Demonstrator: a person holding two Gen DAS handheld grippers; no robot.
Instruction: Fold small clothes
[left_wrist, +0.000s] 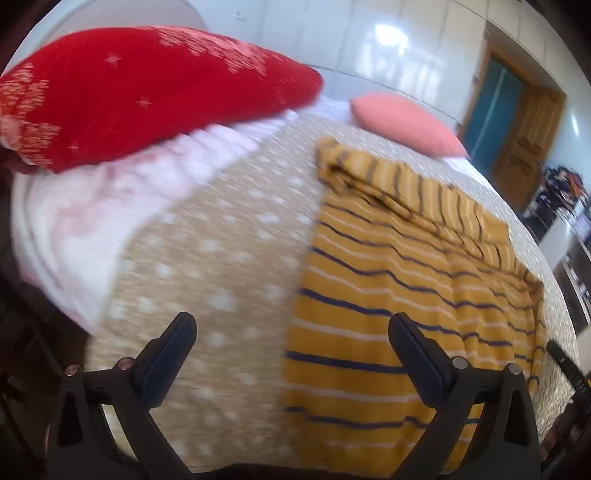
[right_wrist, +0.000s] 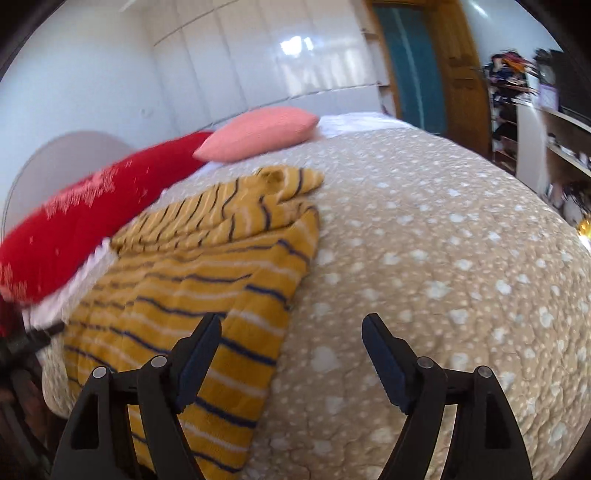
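No readable text, label, brand, number or sign anywhere in either view. Only patterns: white stars and snowflake-like motifs on the red pillow (left_wrist: 147, 92), too blurred to hold any lettering; plain stripes on the mustard garment (right_wrist: 207, 280); pale spots on the beige bedspread (right_wrist: 424, 280). Small items on the far shelves (right_wrist: 554, 147) too tiny and smeared to make out any writing.

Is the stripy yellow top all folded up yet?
Not yet. The far end of the stripy yellow top is already turned over on itself, but most of it lies flat on the spotty bedcover. The left gripper and right gripper are both open, holding nothing. The remaining folds are left.
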